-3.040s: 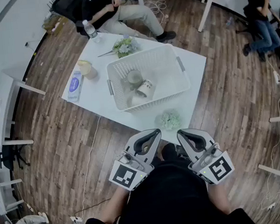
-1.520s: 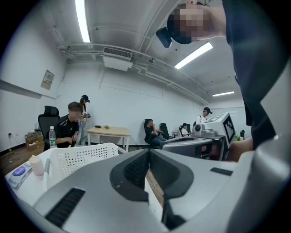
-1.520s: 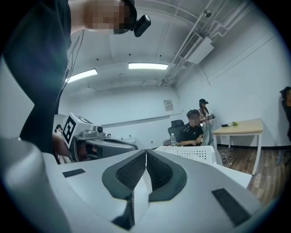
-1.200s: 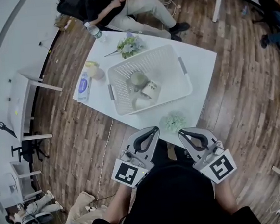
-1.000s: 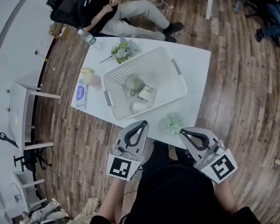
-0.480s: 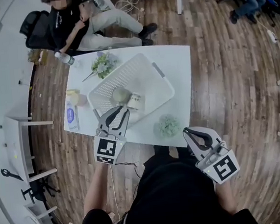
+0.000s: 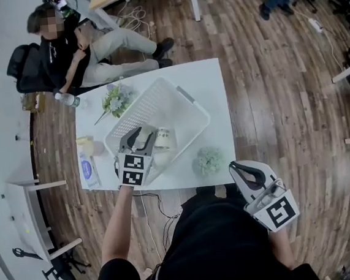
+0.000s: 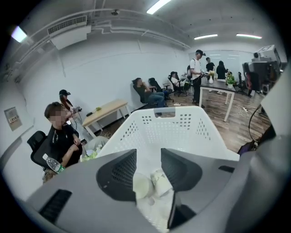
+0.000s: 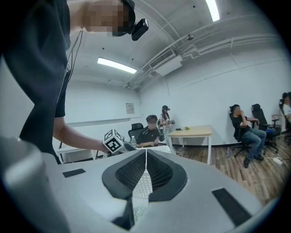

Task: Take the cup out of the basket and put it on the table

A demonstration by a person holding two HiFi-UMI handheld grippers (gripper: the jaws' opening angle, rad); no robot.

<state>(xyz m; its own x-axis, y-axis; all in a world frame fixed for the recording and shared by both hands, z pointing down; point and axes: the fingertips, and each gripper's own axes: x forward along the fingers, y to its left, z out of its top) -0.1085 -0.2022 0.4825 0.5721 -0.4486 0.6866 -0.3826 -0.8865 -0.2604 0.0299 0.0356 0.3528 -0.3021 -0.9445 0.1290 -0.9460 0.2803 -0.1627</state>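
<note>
Right now your left gripper (image 7: 142, 134) reaches over the near end of the white basket (image 7: 187, 107), and its jaws are opening. In the left gripper view, the left gripper (image 8: 148, 157) shows its two dark pads spread apart, pressing on neither cup. Two cups show in the gap between the pads, lying on the basket (image 8: 175, 125) floor just beyond the tips.

The printed cup (image 8: 162, 181) lies on its side. Its long axis is flat along the basket floor and runs roughly away from you toward the far wall. Which end is the mouth cannot be told. The pale cup (image 8: 141, 185) lies just beside it on the left and turns a round face toward the camera. In your head view, the printed cup (image 7: 163, 138) sits just right of the gripper's tips, while the gripper covers most of the pale cup.

Your right gripper (image 7: 240, 166) hangs close to your body, off the table's near edge. Its own view shows the right gripper (image 9: 146, 151) with jaws pressed together, tip to tip.

The basket stands slantwise on a white table (image 7: 212, 80). A bunch of flowers (image 7: 209, 161) sits near the front edge, a bouquet (image 7: 116, 100) sits at the far left, and a blue-and-white packet (image 7: 87, 169) lies along the left side. The floor (image 7: 281, 95) is dark wood planks. A seated person (image 7: 86, 49) is beyond the table's far left corner, and the walls are white.
</note>
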